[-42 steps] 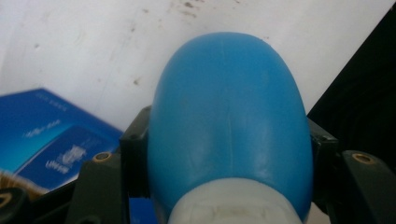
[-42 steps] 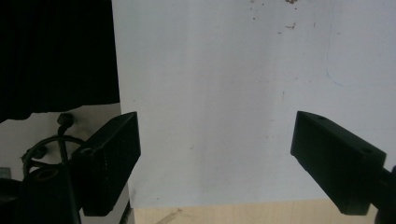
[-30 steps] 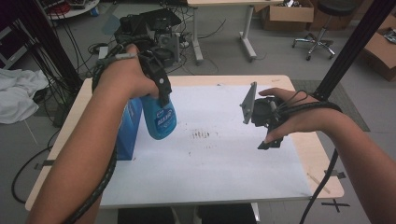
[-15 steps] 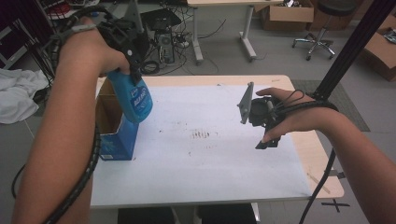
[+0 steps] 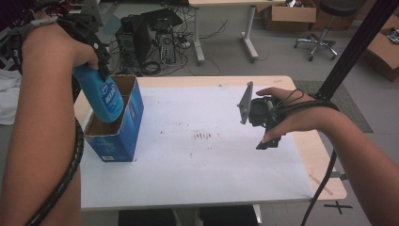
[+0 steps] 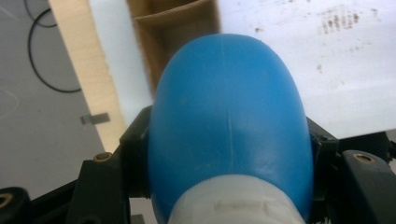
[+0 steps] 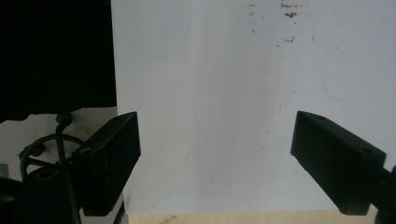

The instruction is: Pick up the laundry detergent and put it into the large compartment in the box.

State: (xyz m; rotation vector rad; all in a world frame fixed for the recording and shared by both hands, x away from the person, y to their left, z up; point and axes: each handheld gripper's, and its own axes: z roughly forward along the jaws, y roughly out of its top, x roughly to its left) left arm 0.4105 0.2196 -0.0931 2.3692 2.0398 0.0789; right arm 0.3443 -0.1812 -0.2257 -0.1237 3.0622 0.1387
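A blue plastic bottle with a white neck hangs tilted, base down, over the open top of a blue cardboard box at the table's left. My left gripper is shut on the bottle's upper part. In the left gripper view the bottle sits between both jaws, with the box's brown inside beyond it. My right gripper hovers over the right of the white tabletop. In the right gripper view it stands open with nothing between its jaws.
Dark smudges mark the middle of the tabletop. A black slanted pole rises at the right edge. Computers and cables lie on the floor beyond the table. The table's near wooden edge appears under the right gripper.
My left hand has carried the bottle left and upward, from over the table beside the box to above the box's opening. The right gripper has stayed in place.
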